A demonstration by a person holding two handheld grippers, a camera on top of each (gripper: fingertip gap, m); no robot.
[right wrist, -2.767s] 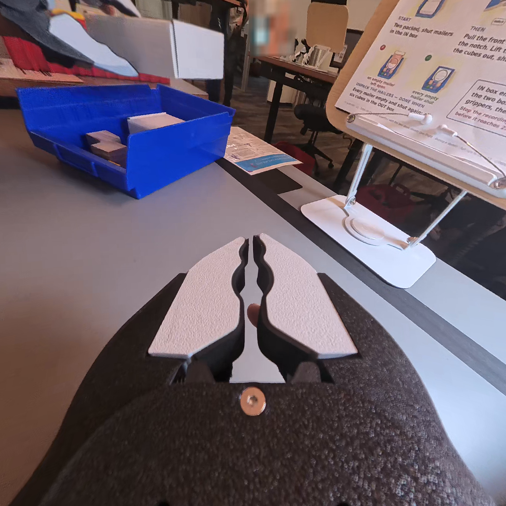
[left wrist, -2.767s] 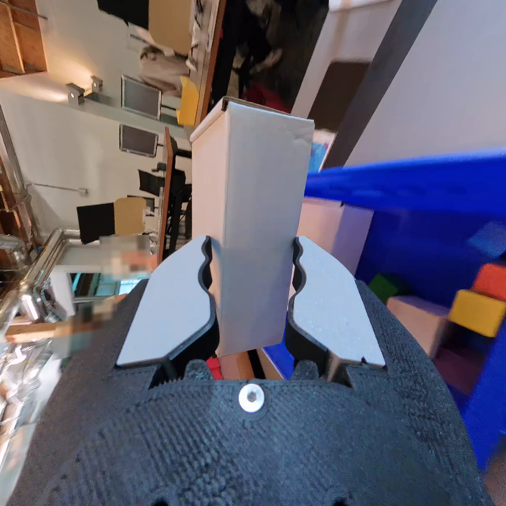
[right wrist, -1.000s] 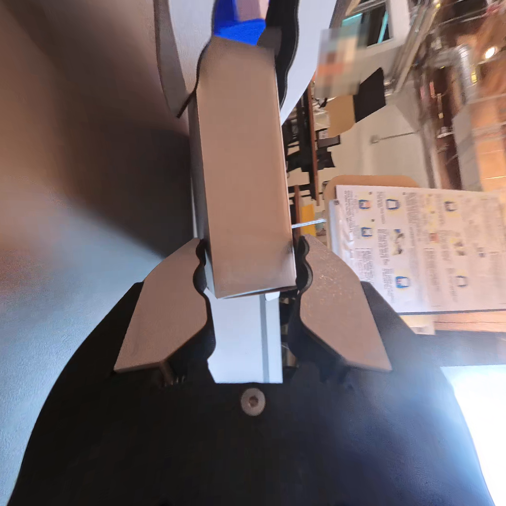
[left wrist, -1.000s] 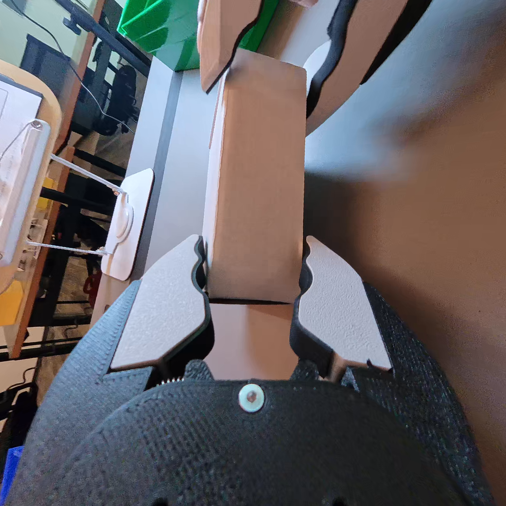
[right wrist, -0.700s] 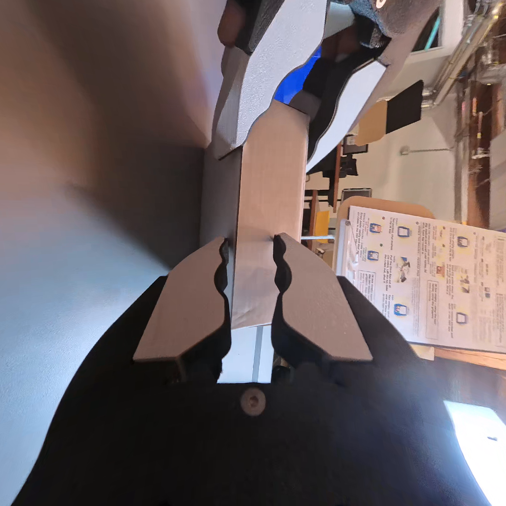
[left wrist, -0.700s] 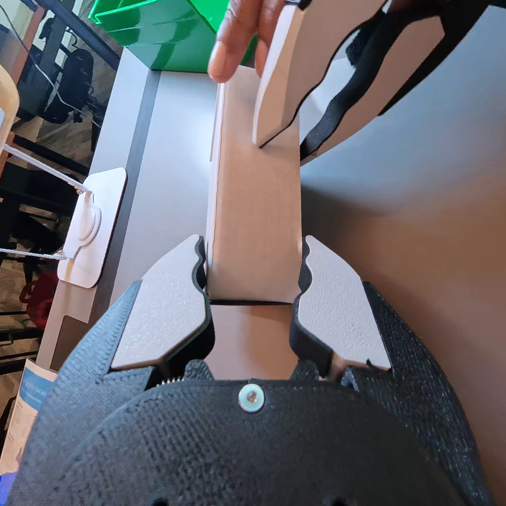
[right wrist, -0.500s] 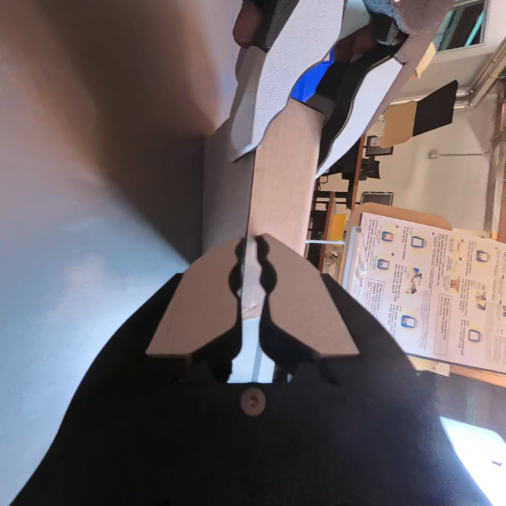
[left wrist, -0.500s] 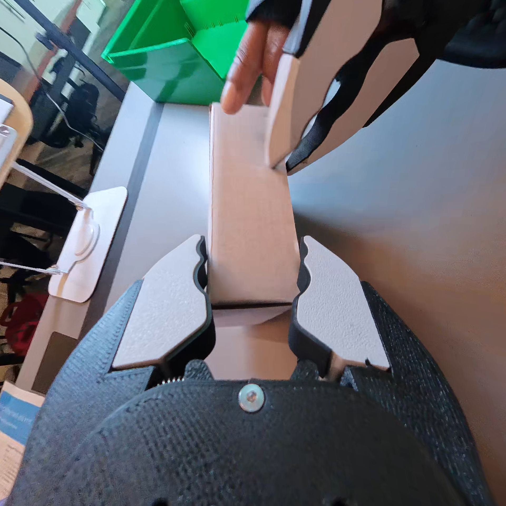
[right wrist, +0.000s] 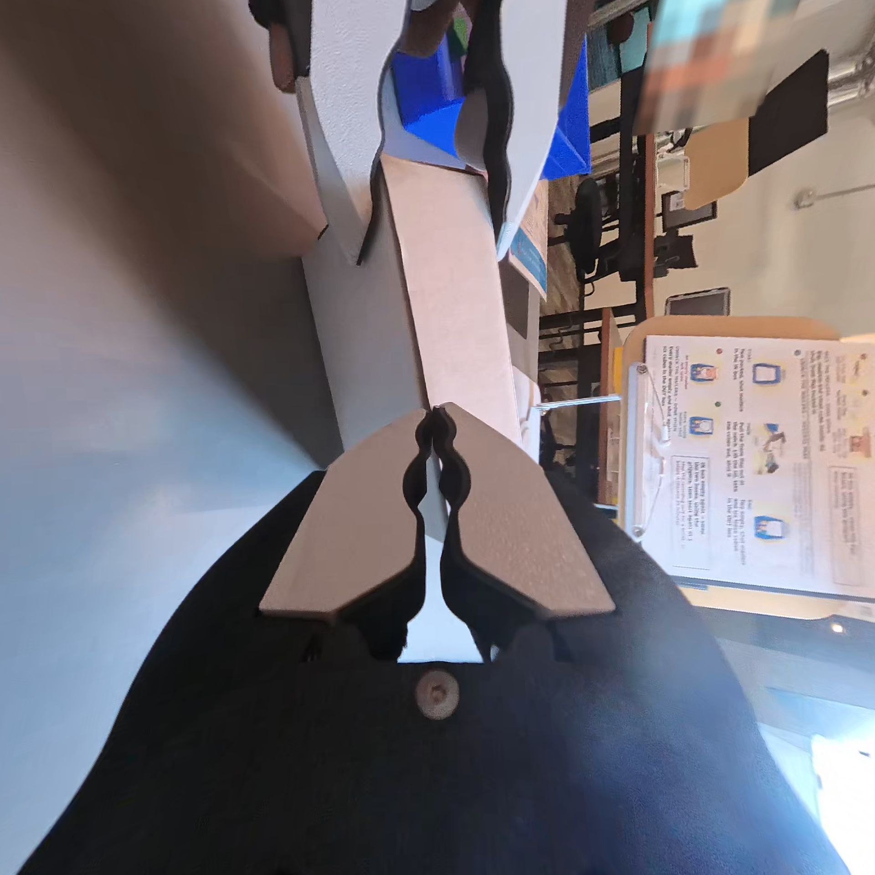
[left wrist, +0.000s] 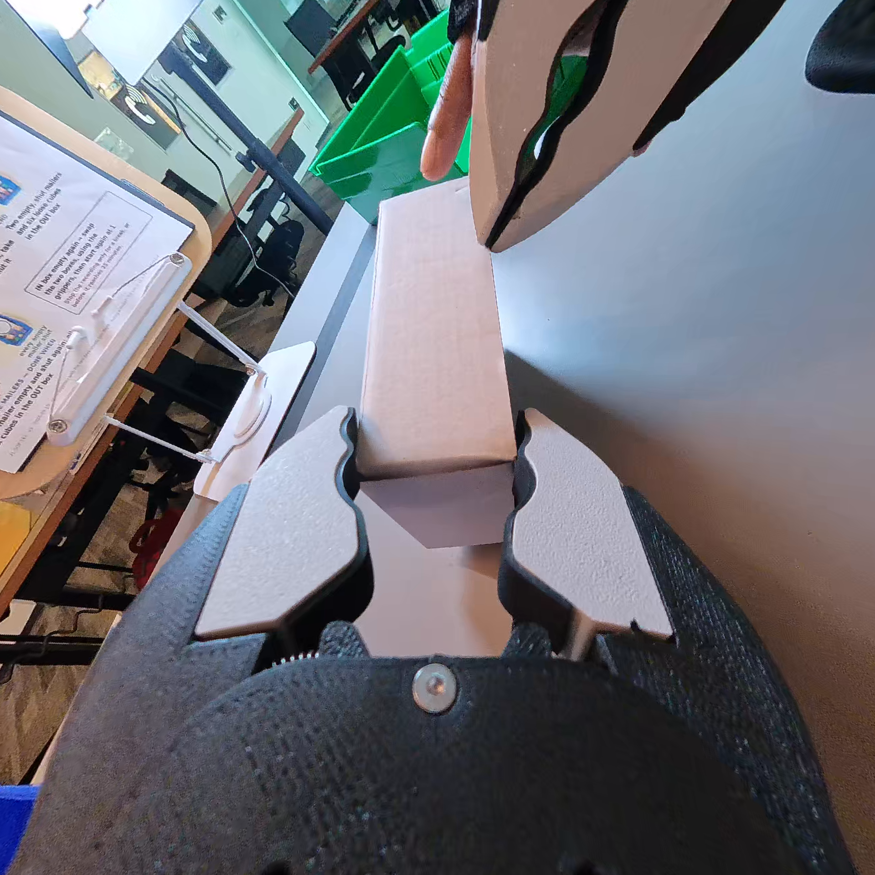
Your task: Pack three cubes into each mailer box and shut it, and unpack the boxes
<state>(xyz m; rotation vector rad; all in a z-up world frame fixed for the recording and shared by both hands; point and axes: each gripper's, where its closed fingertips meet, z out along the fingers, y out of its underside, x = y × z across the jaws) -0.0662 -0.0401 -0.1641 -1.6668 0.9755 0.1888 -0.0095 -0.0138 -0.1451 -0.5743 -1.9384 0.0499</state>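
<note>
A shut brown mailer box (left wrist: 435, 331) lies lengthwise on the grey table (left wrist: 686, 379). My left gripper (left wrist: 435, 416) is shut on its near end, one finger on each long side. My right gripper (left wrist: 492, 241) is at the far end, jaws shut, tips at the box's right top edge. In the right wrist view the right gripper (right wrist: 435, 412) has its tips together against the box (right wrist: 450, 284) edge. I cannot tell whether any card is pinched. The left gripper (right wrist: 426, 142) clasps the far end there. No cubes show.
A green bin (left wrist: 379, 142) stands beyond the box. A blue bin (right wrist: 568, 118) is at the other end. An instruction sheet on a stand (left wrist: 71, 308) sits off the table's side, also in the right wrist view (right wrist: 757, 450). A person's finger (left wrist: 445, 118) shows by the right gripper. One gripper's finger ends stand about 8 centimetres off the other's.
My right gripper let go of the box's end, where it gripped across the width, and closed its jaws at the box's long edge. My left gripper kept its hold on the box.
</note>
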